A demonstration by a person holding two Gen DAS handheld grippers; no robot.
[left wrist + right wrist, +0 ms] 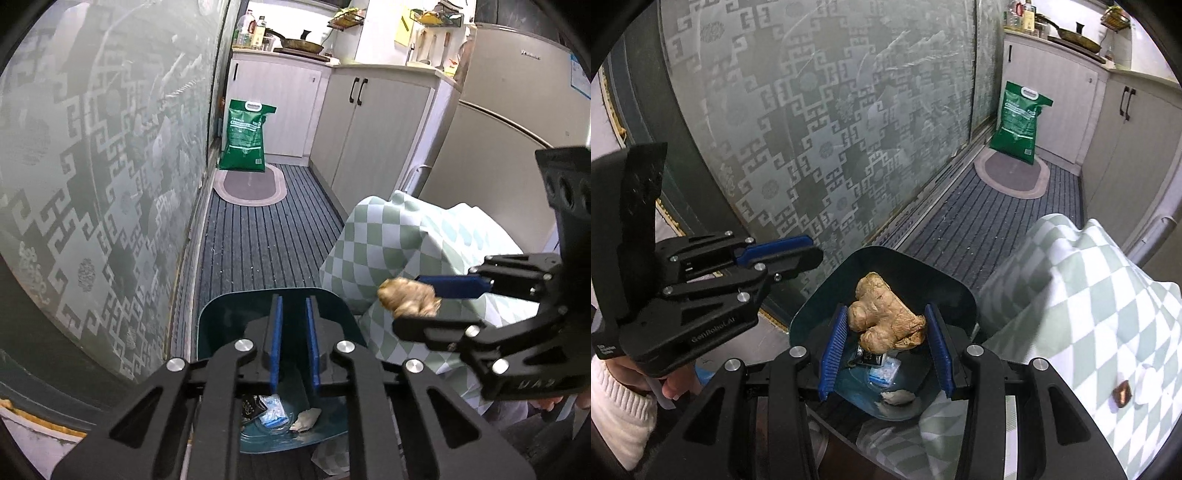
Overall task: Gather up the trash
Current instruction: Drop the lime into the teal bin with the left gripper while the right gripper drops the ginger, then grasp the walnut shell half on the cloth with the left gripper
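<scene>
While ginger [886, 314] is gripped, "GetRobot.AI" housing [713, 329]

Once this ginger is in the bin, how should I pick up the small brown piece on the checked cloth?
Come straight down on the brown piece: it lies low on the checked cloth, so a side approach would likely snag fabric. Close on its near and far edges; a white scrap sits close on its right.
</scene>
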